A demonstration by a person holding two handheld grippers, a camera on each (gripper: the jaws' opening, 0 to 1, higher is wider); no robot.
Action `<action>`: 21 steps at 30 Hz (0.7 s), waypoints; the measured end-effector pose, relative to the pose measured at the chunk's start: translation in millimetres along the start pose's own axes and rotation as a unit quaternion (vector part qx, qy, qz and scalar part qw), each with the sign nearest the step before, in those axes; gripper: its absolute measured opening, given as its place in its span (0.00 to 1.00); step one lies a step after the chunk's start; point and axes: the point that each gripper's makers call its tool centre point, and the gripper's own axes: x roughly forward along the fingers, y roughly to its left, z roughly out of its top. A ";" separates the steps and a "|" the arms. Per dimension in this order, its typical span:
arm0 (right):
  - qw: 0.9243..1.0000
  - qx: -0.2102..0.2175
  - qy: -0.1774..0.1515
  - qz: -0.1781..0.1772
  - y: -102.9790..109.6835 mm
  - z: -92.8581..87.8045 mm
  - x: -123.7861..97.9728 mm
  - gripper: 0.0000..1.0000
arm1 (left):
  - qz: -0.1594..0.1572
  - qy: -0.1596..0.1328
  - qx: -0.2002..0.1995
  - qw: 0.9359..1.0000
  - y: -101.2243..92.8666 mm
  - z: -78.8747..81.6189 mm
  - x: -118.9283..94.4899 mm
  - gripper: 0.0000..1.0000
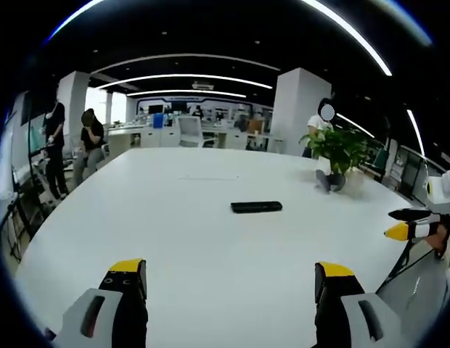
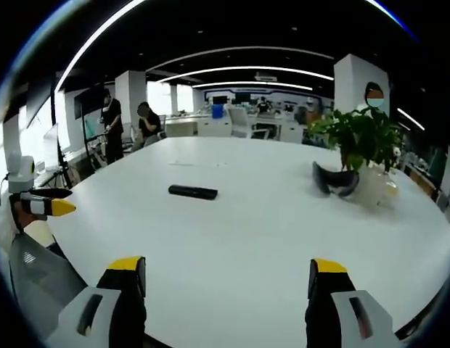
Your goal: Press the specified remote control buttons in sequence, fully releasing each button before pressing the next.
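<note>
With both my left gripper (image 1: 230, 283) and right gripper (image 2: 228, 279) spread wide, a broad jaw could mash neighbouring buttons on the distant remote (image 1: 256, 206).

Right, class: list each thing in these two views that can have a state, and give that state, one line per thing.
Slim black rectangular remote control: lying flat on the white table, untouched.
Left claw: open, holding nothing, short of the remote.
Right claw: open, holding nothing, short of the remote.
Green leafy potted plant: upright on the table.
Dark headset-like object: resting beside the plant.
</note>
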 end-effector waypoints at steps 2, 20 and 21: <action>1.000 0.002 -0.002 0.001 -0.1 0.7 -0.2 0.93 | 0.000 0.001 0.000 1.000 0.1 -0.5 0.5 1.00; 1.000 0.024 -0.010 0.005 -1.8 3.7 -2.4 0.94 | -0.005 0.003 -0.003 1.000 -2.4 -0.3 1.2 1.00; 1.000 0.025 -0.011 0.007 -1.6 4.0 -2.4 0.94 | -0.004 0.003 -0.004 1.000 -2.2 0.3 1.0 1.00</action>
